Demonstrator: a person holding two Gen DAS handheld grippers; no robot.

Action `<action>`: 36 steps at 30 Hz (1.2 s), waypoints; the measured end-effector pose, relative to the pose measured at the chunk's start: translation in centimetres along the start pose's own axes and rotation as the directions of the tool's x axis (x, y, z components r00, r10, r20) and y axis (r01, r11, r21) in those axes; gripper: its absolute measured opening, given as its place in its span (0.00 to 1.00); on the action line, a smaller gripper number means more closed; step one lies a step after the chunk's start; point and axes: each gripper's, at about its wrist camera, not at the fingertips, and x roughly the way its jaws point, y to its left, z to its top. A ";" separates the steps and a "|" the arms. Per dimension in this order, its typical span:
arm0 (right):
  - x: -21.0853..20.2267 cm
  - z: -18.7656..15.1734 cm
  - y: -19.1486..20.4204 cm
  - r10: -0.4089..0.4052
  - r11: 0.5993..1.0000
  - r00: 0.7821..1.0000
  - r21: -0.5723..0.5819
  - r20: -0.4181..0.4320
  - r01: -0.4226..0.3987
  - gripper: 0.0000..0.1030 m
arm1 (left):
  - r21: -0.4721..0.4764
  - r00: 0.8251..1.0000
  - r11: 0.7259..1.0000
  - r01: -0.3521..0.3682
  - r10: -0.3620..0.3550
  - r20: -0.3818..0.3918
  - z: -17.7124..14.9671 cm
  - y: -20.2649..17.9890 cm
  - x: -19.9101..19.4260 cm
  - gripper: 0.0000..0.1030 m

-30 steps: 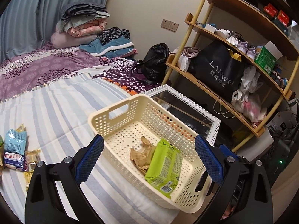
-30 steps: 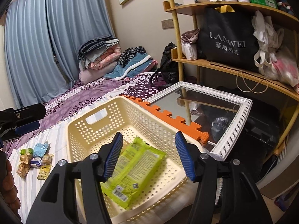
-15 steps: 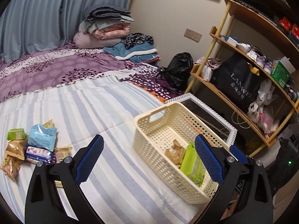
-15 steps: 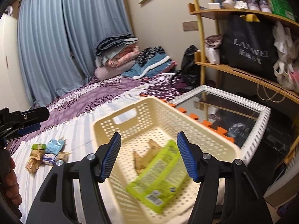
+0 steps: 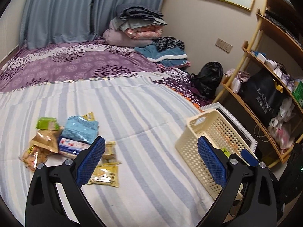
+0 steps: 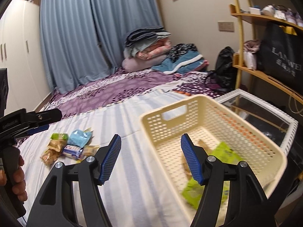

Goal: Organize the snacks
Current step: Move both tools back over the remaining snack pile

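Both grippers, left gripper [image 5: 150, 162] and right gripper [image 6: 150, 158], have jaws spread and empty, so we're between pickups. The basket [image 6: 189, 102] holds a green pack [image 6: 223, 151] and, I think, something brown, blurry though. Next job looks like reaching the snack pile [image 5: 75, 138] left on the bed [image 5: 144, 113].

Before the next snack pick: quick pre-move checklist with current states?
1. Left gripper open and empty: ok.
2. Right gripper open and empty: ok.
3. Snack pile in view and reachable on the striped sheet: ok, nothing lies between it and the left gripper.
4. Basket has room: ok, only the green packet and a brown packet beside it show inside.
5. Basket seated securely: cannot tell; it sits near the bed edge, its far side close to the white-framed mirror.
6. Single snack isolated for a clean grasp: not ok, most packets overlap; the yellow packet lies clearest.
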 end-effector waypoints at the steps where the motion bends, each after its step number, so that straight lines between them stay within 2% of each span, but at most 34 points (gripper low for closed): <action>1: 0.2 0.0 0.7 0.013 1.000 1.000 -0.008 -0.004 -0.013 0.64 | -0.011 1.000 1.000 -0.008 0.008 0.002 0.0 0.6 -0.1 0.96; 15: 3.8 -1.3 7.8 0.151 0.983 0.981 -0.089 -0.125 -0.162 0.64 | -0.094 0.994 0.990 -0.107 0.106 -0.017 -1.6 7.2 -1.3 0.96; 19: 4.8 -1.7 9.4 0.173 0.976 0.972 -0.101 -0.162 -0.190 0.67 | -0.119 0.992 0.985 -0.128 0.126 -0.021 -1.9 9.2 -1.6 0.96; 36: 8.9 -2.9 12.3 0.194 0.970 0.945 -0.094 -0.264 -0.226 0.69 | -0.210 0.973 0.950 -0.232 0.224 -0.062 -3.4 17.2 -2.0 0.96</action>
